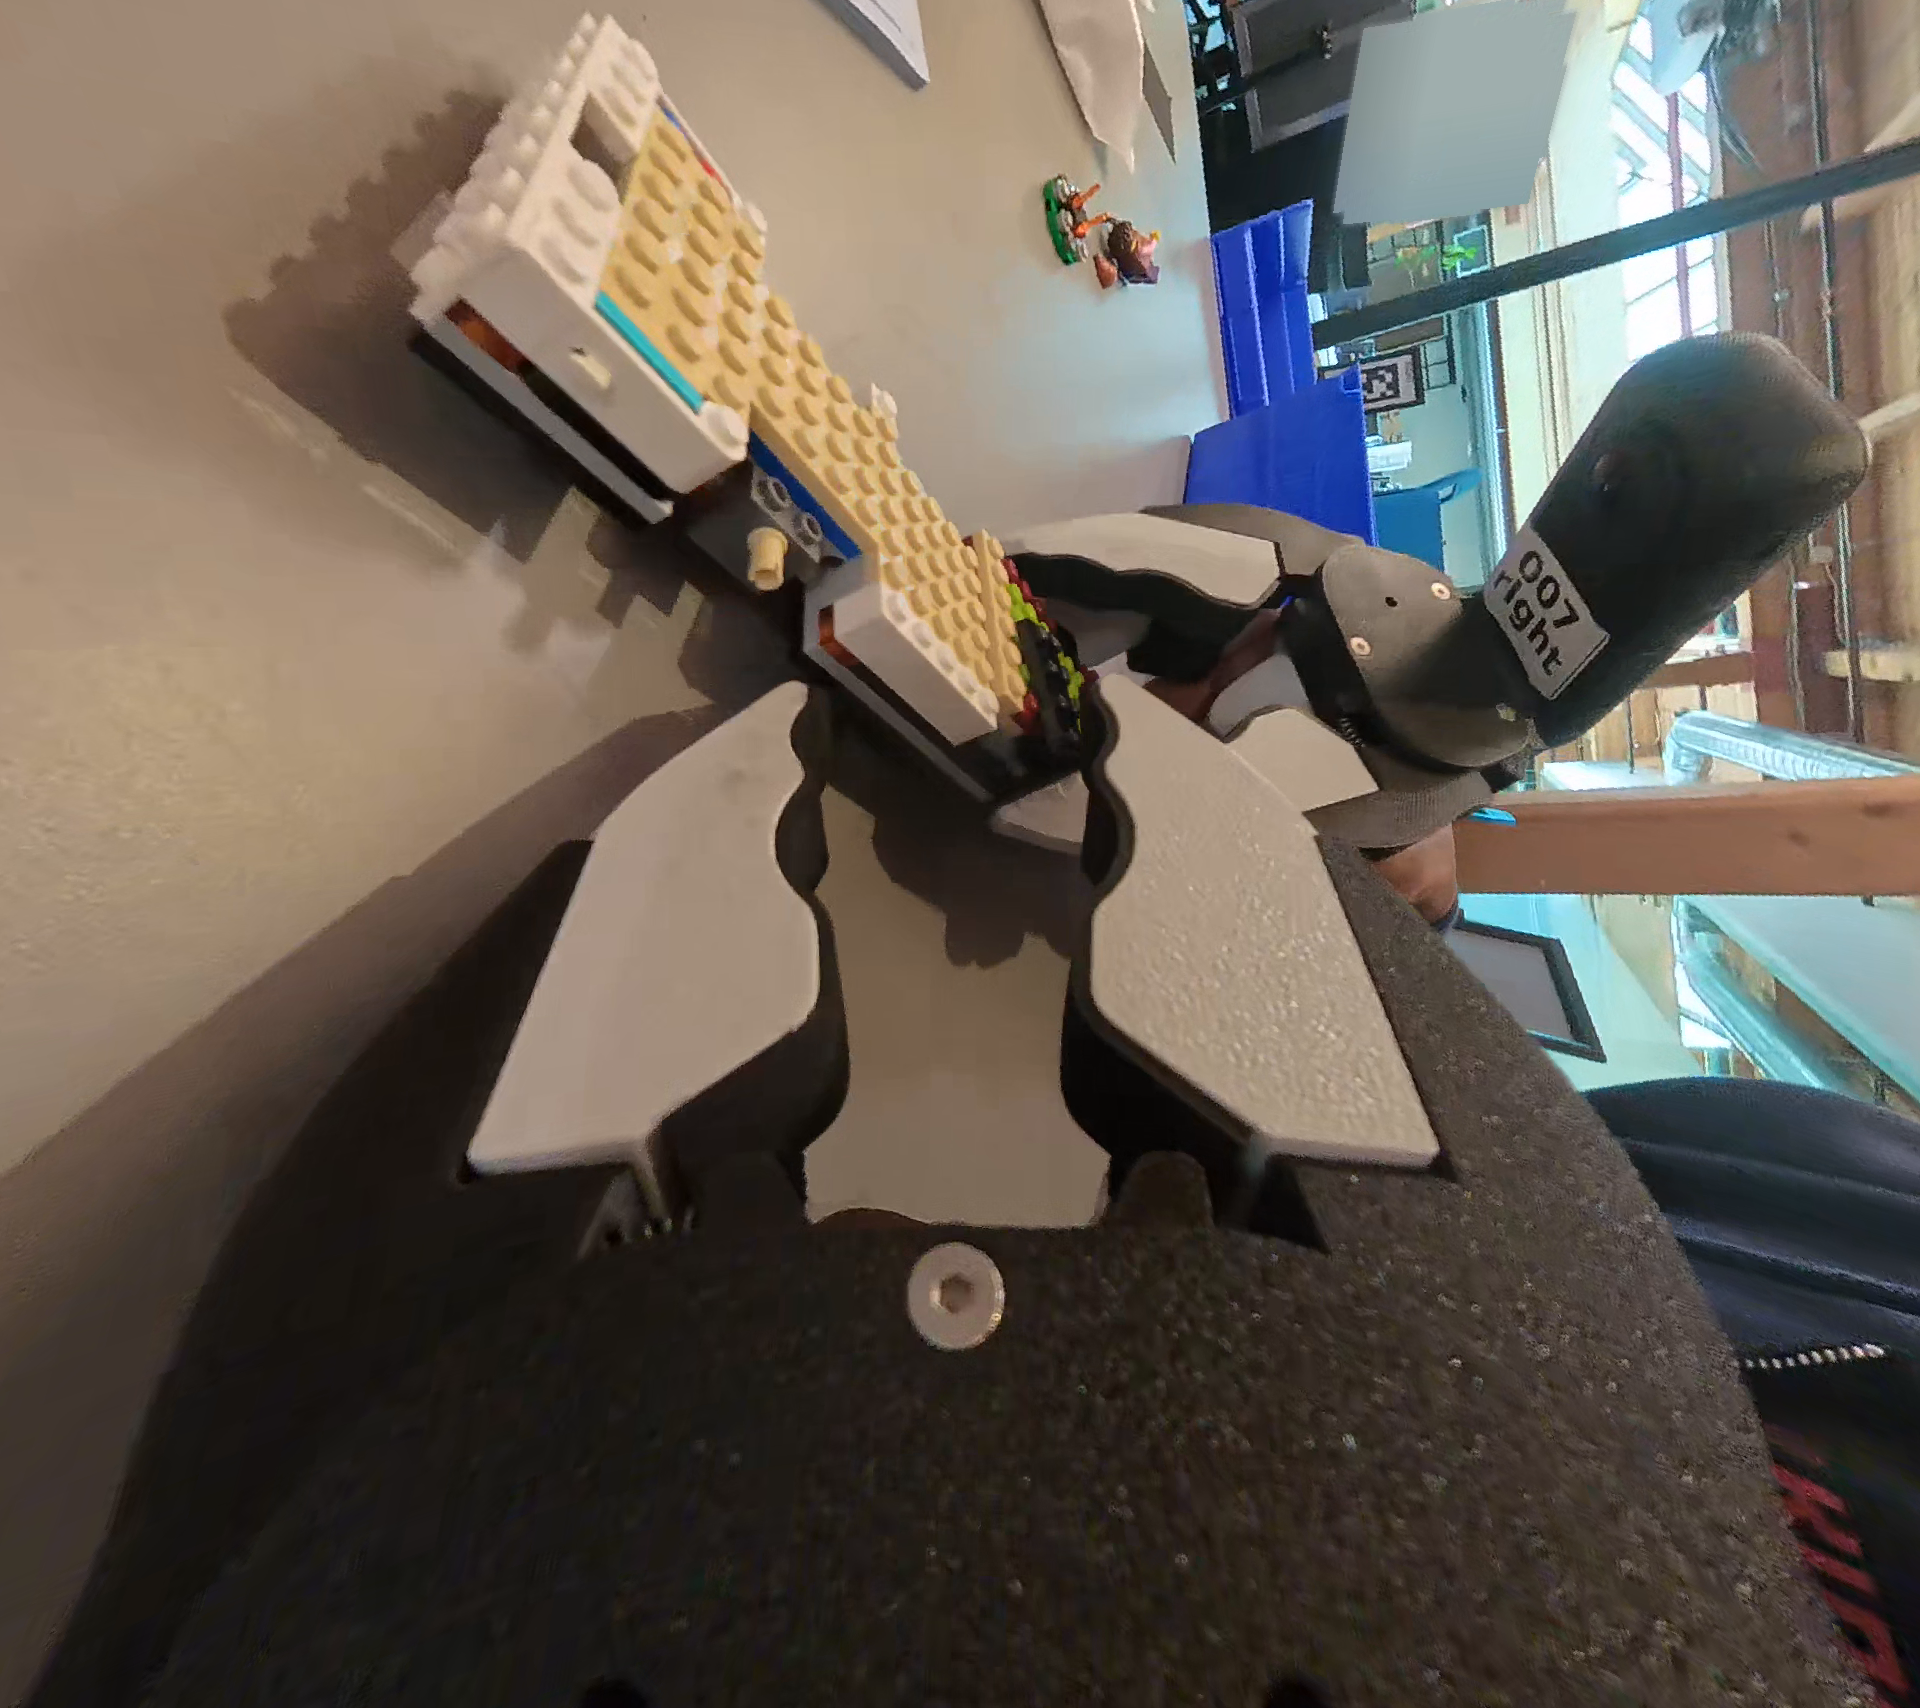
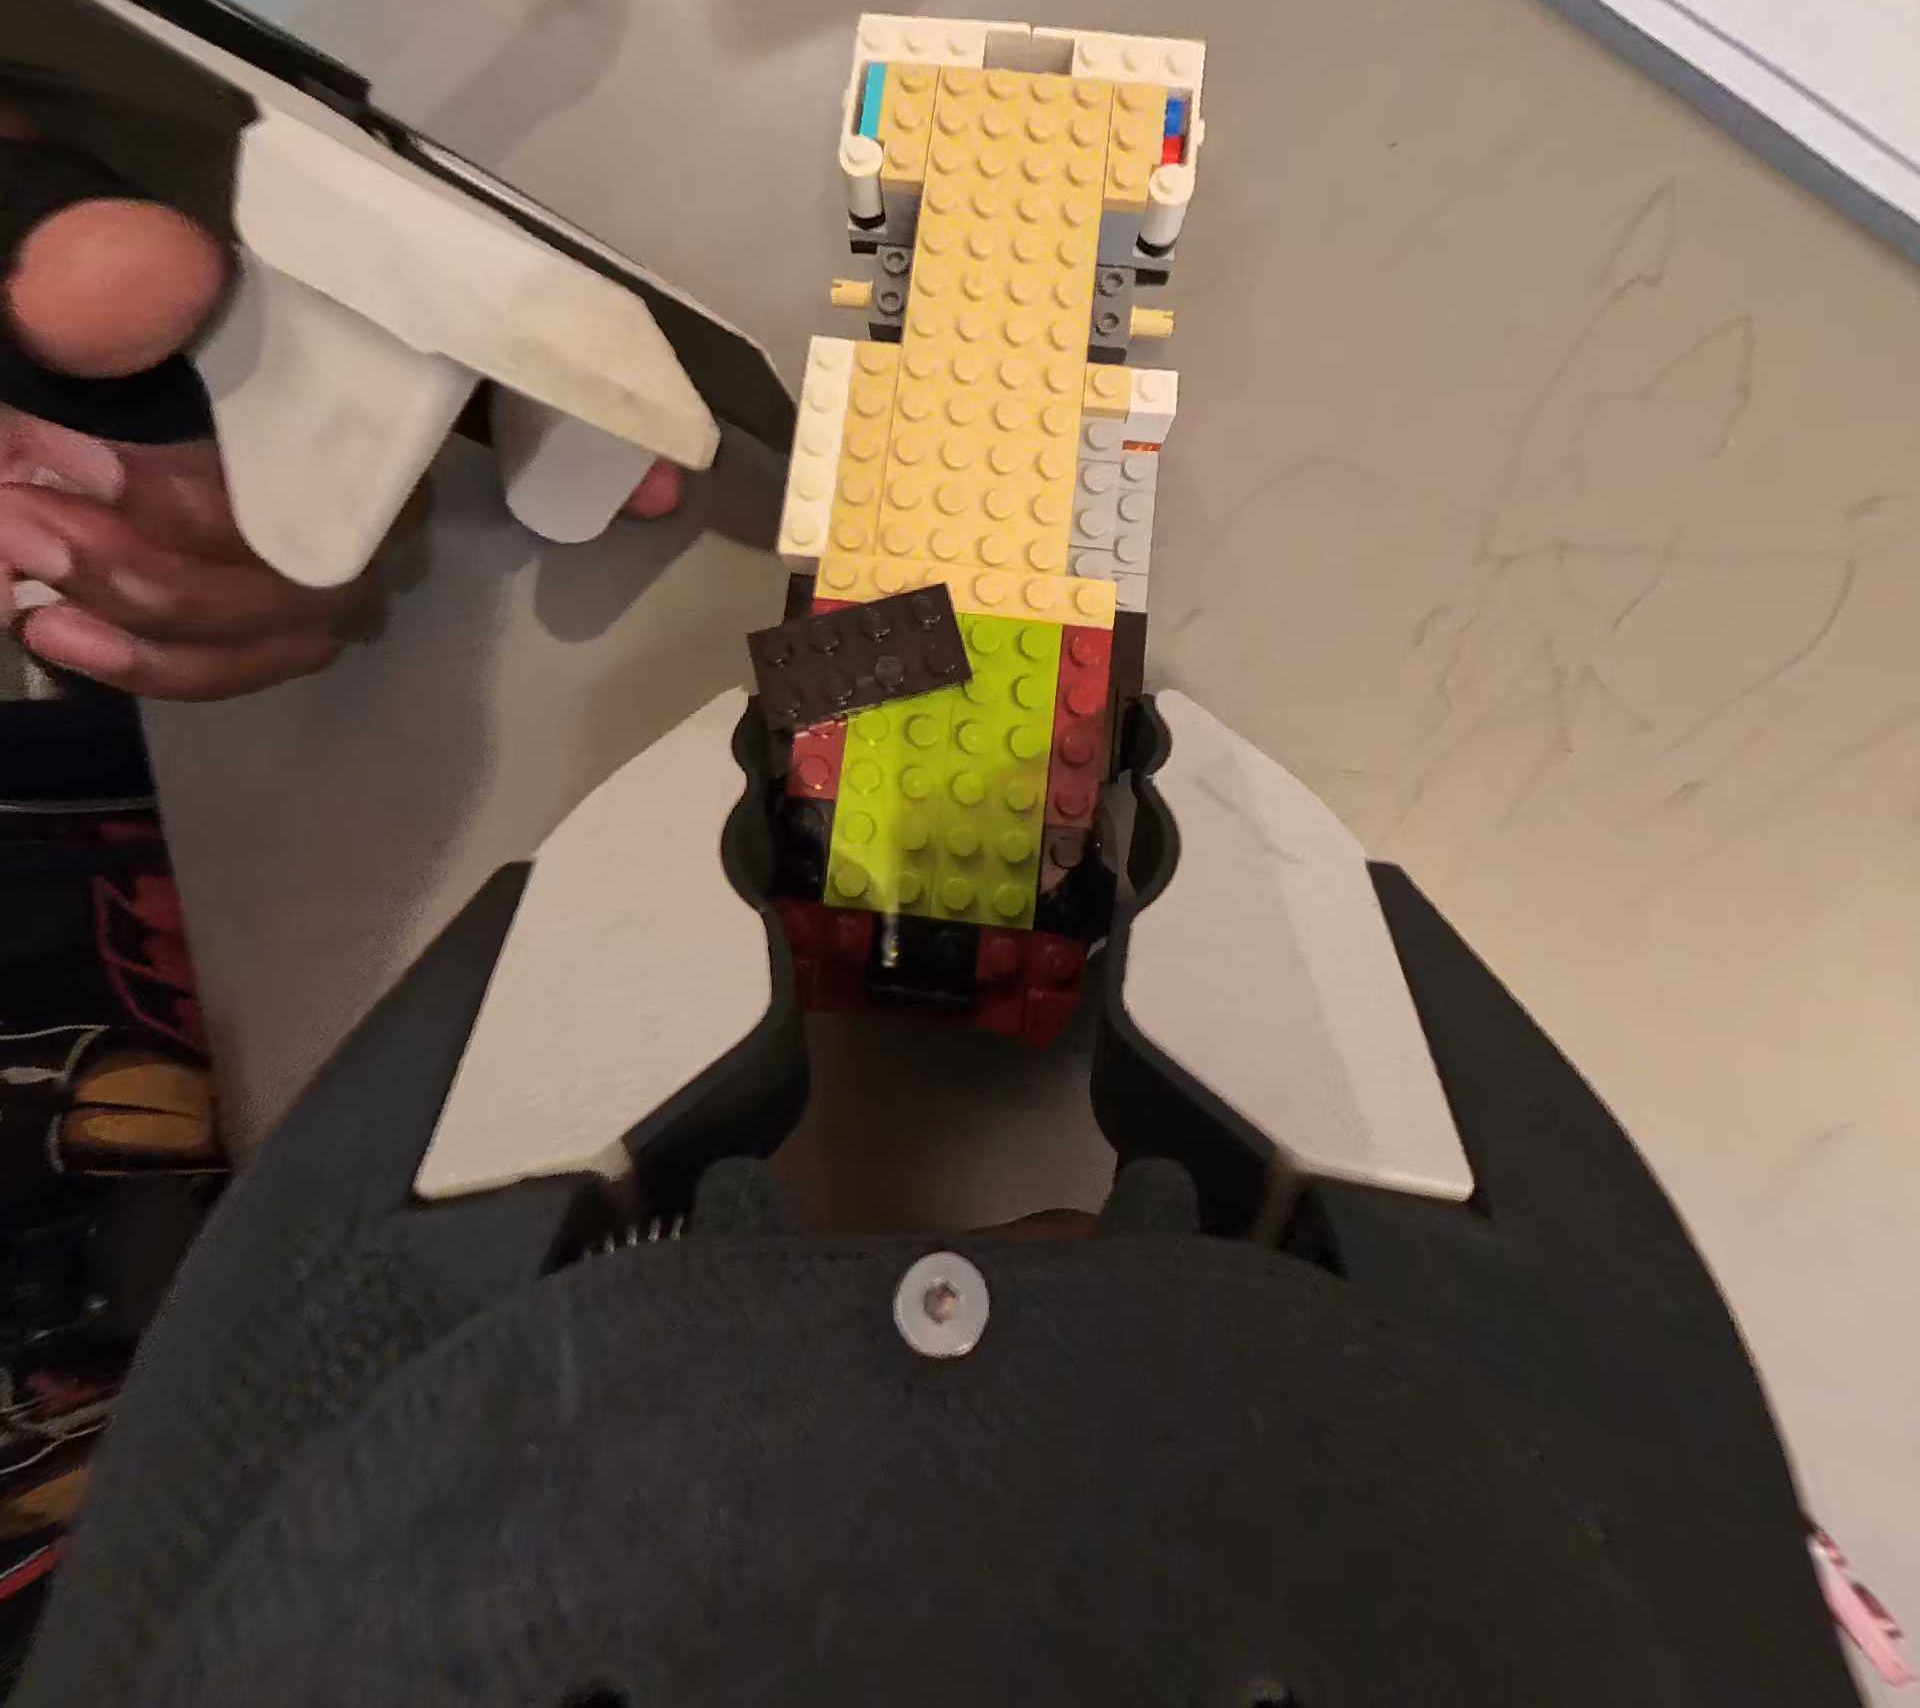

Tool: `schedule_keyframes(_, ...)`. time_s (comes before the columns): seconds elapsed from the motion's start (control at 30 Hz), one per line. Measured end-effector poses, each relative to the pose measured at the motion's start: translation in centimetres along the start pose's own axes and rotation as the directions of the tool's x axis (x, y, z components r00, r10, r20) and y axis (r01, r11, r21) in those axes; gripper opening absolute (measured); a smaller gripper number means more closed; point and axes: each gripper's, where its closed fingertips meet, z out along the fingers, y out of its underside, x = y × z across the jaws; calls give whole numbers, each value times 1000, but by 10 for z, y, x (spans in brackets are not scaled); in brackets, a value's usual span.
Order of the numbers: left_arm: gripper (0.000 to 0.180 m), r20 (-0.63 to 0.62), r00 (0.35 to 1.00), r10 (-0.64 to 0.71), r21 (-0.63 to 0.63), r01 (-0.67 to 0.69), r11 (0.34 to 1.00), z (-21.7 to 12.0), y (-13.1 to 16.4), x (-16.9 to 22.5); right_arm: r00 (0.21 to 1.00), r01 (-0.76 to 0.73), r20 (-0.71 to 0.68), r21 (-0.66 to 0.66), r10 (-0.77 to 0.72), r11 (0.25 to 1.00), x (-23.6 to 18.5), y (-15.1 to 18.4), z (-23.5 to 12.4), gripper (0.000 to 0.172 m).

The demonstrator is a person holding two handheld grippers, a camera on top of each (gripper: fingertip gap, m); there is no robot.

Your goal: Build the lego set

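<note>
Grey tabletop [image 2: 1455,515] carries a long toy-brick model [image 2: 997,370] with a tan studded deck, white end walls and a lime and dark red near end. At left, the left gripper [image 1: 951,759] stands with its jaws apart and nothing between them, just beside the model's side. A small black studded plate [image 2: 857,656] lies askew on the lime section. The right gripper [image 2: 940,811] clamps the model's near end, both dark pads pressed on its sides.
</note>
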Motion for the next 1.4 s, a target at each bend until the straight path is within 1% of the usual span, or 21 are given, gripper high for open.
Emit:
schedule_keyframes(0.13,46,-13,998,-54,-35,54,998,10,12,5,999,-27,32,31,26,999,-3,0,-4,67)
schedule_keyframes(0.17,46,-20,997,-70,-31,70,997,12,13,7,1000,-18,16,36,18,999,-2,0,-6,67)
schedule_keyframes(0.3,34,-23,992,-120,-3,120,993,18,12,4,1000,0,-23,59,1,998,2,0,-11,67)
schedule_keyframes(0.37,32,-17,991,-135,17,135,991,20,12,3,999,7,-36,75,-4,997,3,0,-12,67)
schedule_keyframes(0.5,34,-13,988,-155,35,155,987,22,12,5,996,51,-84,104,-42,993,4,-3,-15,66)
schedule_keyframes(0.7,41,-96,967,-234,84,242,967,23,11,11,997,16,-78,167,-3,986,6,-9,-19,65)
schedule_keyframes(0.8,43,-128,954,-271,121,287,950,23,11,13,996,22,-88,170,-7,985,5,-8,-19,65)
schedule_keyframes(0.93,45,-152,946,-286,180,311,933,23,8,14,993,40,-112,192,-18,981,5,-12,-20,65)
schedule_keyframes(1.0,47,-169,935,-312,209,344,915,22,6,15,992,46,-123,202,-22,978,5,-13,-20,65)
schedule_keyframes(1.03,49,-204,916,-347,230,389,892,21,2,16,991,53,-132,205,-26,977,5,-13,-20,65)
schedule_keyframes(1.1,50,-319,850,-419,267,504,821,17,-6,17,988,67,-152,211,-35,975,5,-14,-20,65)
schedule_keyframes(1.17,48,-408,803,-435,288,565,773,13,-11,19,989,59,-148,236,-24,970,4,-17,-21,65)
schedule_keyframes(1.2,47,-414,801,-433,290,567,771,13,-10,20,991,43,-135,250,-9,967,3,-19,-21,65)
schedule_keyframes(1.23,46,-385,813,-437,276,553,786,17,-6,20,993,27,-119,257,4,966,1,-19,-21,65)
schedule_keyframes(1.3,49,-320,848,-423,264,509,819,22,-1,19,993,17,-118,264,15,964,1,-19,-21,64)
schedule_keyframes(1.4,45,-318,853,-414,260,499,827,24,-2,18,989,55,-147,277,-14,959,0,-22,-22,63)
